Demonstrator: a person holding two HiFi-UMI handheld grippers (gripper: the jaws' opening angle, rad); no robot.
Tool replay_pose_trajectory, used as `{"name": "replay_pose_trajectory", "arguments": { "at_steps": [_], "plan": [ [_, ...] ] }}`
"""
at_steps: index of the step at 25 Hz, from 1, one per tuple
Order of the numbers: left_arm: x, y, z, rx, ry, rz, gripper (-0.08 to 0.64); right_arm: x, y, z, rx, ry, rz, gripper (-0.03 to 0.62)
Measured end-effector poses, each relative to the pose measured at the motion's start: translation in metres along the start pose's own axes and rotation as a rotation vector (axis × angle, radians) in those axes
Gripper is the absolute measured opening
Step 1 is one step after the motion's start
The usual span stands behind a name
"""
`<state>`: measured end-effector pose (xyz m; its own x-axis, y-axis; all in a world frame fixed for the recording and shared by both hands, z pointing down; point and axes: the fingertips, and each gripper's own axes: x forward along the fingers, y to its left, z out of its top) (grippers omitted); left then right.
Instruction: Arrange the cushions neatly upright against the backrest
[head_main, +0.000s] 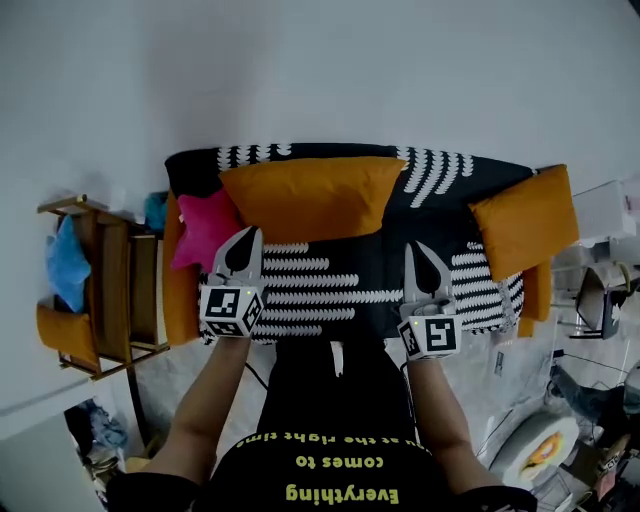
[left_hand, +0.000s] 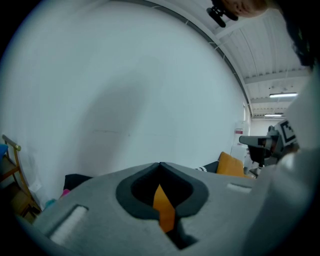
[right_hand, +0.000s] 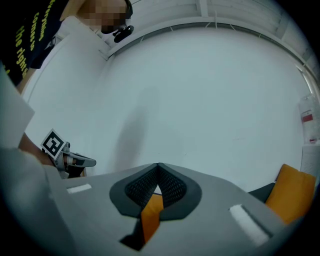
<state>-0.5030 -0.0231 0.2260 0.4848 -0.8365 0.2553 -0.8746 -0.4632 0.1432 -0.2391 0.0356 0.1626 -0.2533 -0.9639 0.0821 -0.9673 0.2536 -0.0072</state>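
Closed on nothing, the left claw (head_main: 244, 240) and right claw (head_main: 416, 250) hover above the sofa's (head_main: 330, 300) front edge, the right claw nearer the orange cushion (head_main: 525, 230) leaning askew at the sofa's right end.

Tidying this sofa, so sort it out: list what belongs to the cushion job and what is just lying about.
Job: big orange cushion, pink cushion, right-end orange cushion, sofa backrest.
Lying about: wooden rack, blue cloth on it.

A wooden chair (head_main: 110, 285) with a blue cloth (head_main: 66, 265) on it stands by the white wall (head_main: 320, 70).
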Motion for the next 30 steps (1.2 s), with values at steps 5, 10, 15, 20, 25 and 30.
{"name": "replay_pose_trajectory", "arguments": {
  "at_steps": [5, 10, 15, 20, 25, 30],
  "plan": [
    [-0.001, -0.065, -0.002, 0.026, 0.02, -0.016, 0.0, -0.043, -0.044, 0.013, 0.012, -0.044, -0.008, 0.011],
    [-0.007, -0.168, -0.005, 0.085, 0.005, -0.022, 0.0, -0.114, -0.106, 0.019, -0.035, -0.068, -0.002, 0.011],
    [-0.016, -0.263, -0.017, 0.039, -0.022, 0.01, 0.0, -0.184, -0.176, 0.021, -0.045, -0.073, 0.018, 0.011],
    [-0.013, -0.347, -0.018, 0.029, -0.021, -0.011, 0.0, -0.248, -0.255, 0.013, -0.021, -0.031, -0.047, 0.011],
    [-0.002, -0.397, -0.016, 0.029, -0.023, -0.058, 0.0, -0.278, -0.291, -0.004, 0.028, -0.01, -0.115, 0.011],
    [0.027, -0.426, -0.014, 0.063, -0.02, -0.136, 0.0, -0.273, -0.299, -0.01, 0.053, -0.002, -0.131, 0.011]
  ]
}}
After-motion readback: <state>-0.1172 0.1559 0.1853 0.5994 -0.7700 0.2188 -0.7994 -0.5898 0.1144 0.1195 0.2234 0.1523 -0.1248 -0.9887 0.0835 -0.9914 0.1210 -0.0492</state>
